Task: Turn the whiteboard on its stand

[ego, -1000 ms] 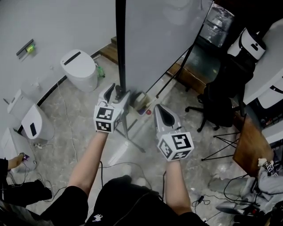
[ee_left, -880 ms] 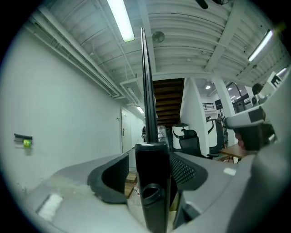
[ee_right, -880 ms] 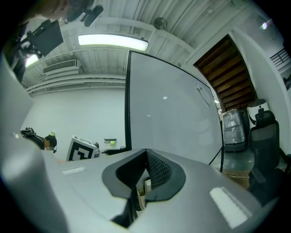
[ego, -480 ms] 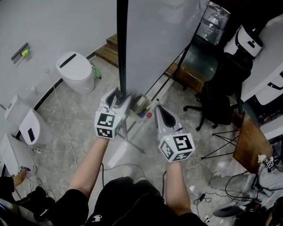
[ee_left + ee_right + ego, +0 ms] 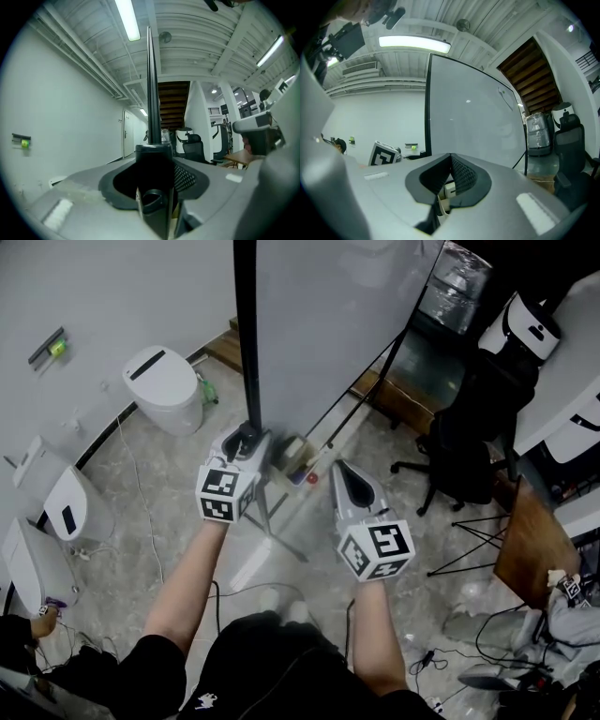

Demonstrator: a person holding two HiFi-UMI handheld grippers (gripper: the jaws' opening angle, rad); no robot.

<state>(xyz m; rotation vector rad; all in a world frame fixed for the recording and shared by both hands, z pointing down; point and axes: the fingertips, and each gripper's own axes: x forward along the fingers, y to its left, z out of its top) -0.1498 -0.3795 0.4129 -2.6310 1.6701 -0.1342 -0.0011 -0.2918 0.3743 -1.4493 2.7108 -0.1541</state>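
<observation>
Now left claw (image 5: 246, 437) closing on black edge frame (image 5: 246, 334) of large white whiteboard (image 5: 337, 324), seemingly pressing; right claw (image 5: 339, 471) pinched together, empty. Stiff, likely light board; frame offering surest hold.

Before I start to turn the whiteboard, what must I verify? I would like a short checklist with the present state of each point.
1. Left gripper on the frame: ok. Its jaws have just been closing, the frame stands between them, and the pads seem to touch both sides.
2. Right gripper free: ok. It is shut on nothing and apart from the whiteboard.
3. Whiteboard upright on its stand: ok.
4. Room to turn on the right: cannot tell. A chair stands near that edge.
5. Any lock on the stand released: cannot tell.
</observation>
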